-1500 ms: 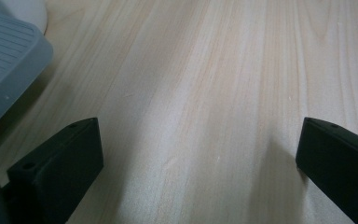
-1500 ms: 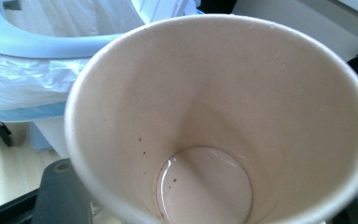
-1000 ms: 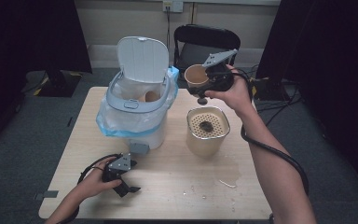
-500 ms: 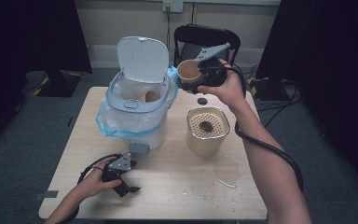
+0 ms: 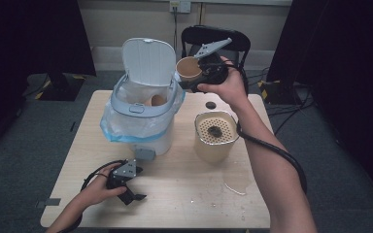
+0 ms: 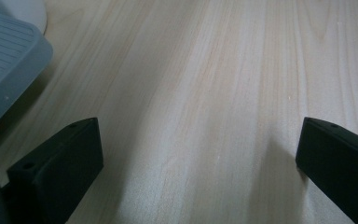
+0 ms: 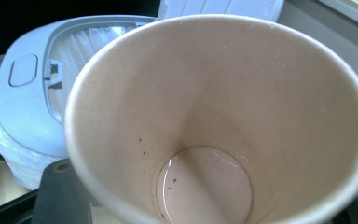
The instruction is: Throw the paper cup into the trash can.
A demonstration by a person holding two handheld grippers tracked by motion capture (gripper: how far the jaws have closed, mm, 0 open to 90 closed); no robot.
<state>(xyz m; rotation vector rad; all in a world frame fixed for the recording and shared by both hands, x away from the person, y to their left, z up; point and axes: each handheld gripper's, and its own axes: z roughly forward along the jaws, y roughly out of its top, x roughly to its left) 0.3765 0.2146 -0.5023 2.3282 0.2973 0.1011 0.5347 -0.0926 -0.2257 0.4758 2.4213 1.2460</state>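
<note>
My right gripper [image 5: 195,80] is shut on a paper cup [image 5: 189,68], held in the air beside the right edge of the open white bin [image 5: 143,121], level with its raised lid [image 5: 148,60]. In the right gripper view the cup [image 7: 214,116] is tilted toward me, with a thin film of liquid and dark specks at its bottom, and the bin [image 7: 32,93] lies behind it. Another brown cup [image 5: 158,100] lies inside the bin's plastic liner. My left gripper [image 5: 132,195] rests on the table near the front left, its jaws open over bare wood [image 6: 200,154].
A beige container [image 5: 216,145] with a perforated strainer insert and a dark lump in it stands right of the bin. A small dark round object [image 5: 210,105] lies behind it. A wet patch [image 5: 235,187] marks the wooden table [image 5: 175,204]. A black chair [image 5: 213,36] stands behind.
My right gripper has carried the cup left and slightly up, from above the beige container to beside the bin's open lid. The left gripper has stayed put.
</note>
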